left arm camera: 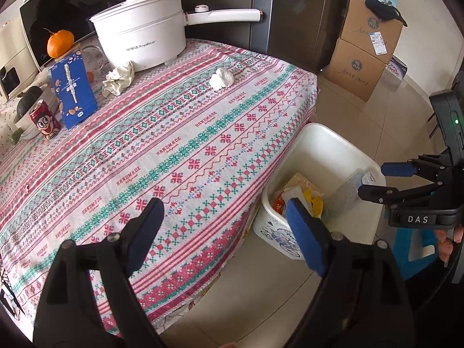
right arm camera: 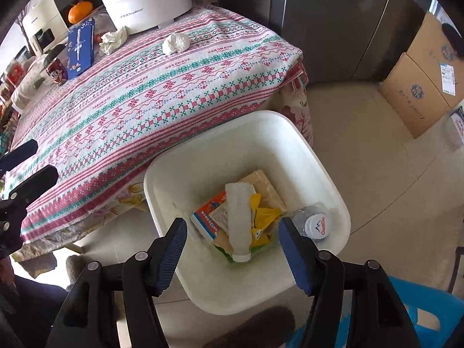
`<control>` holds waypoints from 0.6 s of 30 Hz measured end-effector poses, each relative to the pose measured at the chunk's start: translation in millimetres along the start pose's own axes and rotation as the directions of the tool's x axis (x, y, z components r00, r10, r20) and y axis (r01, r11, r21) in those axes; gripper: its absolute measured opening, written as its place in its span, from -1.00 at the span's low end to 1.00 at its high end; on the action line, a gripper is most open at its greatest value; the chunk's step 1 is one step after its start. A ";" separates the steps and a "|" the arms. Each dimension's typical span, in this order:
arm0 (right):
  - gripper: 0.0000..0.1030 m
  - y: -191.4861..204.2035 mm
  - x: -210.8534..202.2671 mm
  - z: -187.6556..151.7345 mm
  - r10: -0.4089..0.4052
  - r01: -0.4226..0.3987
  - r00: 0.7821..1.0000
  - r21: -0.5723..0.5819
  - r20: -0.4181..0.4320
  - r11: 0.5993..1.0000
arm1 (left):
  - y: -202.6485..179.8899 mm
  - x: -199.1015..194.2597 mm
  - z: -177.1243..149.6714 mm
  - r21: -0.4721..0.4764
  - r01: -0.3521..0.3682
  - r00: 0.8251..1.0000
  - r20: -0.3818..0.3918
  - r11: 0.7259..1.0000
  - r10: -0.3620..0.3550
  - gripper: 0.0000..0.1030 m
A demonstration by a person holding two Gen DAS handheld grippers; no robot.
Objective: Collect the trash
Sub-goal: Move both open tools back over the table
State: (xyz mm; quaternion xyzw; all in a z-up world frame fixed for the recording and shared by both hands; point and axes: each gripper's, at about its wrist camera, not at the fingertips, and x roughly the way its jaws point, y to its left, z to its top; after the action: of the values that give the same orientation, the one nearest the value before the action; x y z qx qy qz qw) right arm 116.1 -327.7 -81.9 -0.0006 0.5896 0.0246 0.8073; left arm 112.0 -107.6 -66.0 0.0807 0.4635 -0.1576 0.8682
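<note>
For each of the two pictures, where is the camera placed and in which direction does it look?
Left wrist: on the left gripper, angled down over the table; own open fingers, right gripper and fingertips at right show.
Right wrist: on the right gripper, looking steeply down into the white bin; own open fingers, left gripper show.
Shared: table, bin, white pot, crumpled tissues.

left wrist: looks steeply down across the patterned-cloth table (left arm camera: 188,133), white plastic bin (left arm camera: 327,145) at right | right wrist: close above the same bin (right arm camera: 290,133), facing almost straight down, table behind | shared: bin, table, white electric pot (left arm camera: 145,34), stacked cardboard boxes (left arm camera: 359,58)
</note>
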 end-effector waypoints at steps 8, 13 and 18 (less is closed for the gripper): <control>0.31 15.5 -3.4 18.8 0.007 -0.007 0.999 -0.014 0.038 1.000 | 31.9 -3.3 6.6 -0.103 -0.016 1.000 -0.008 0.995 0.015 0.91; 0.44 33.8 -2.0 42.7 0.028 -0.026 0.998 -0.030 0.056 0.999 | 63.0 -3.4 11.2 -0.183 -0.041 0.999 -0.024 0.982 0.037 0.92; 0.50 53.0 -0.4 76.1 0.057 -0.055 0.995 -0.032 0.084 0.998 | 98.1 -2.4 20.4 -0.228 -0.128 0.992 -0.034 0.965 0.124 0.96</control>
State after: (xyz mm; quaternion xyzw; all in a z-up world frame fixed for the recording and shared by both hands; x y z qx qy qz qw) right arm 186.3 -272.5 -56.8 0.0051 0.5540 0.0559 0.8306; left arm 160.8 -21.0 -53.2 0.0107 0.4811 -0.0467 0.8754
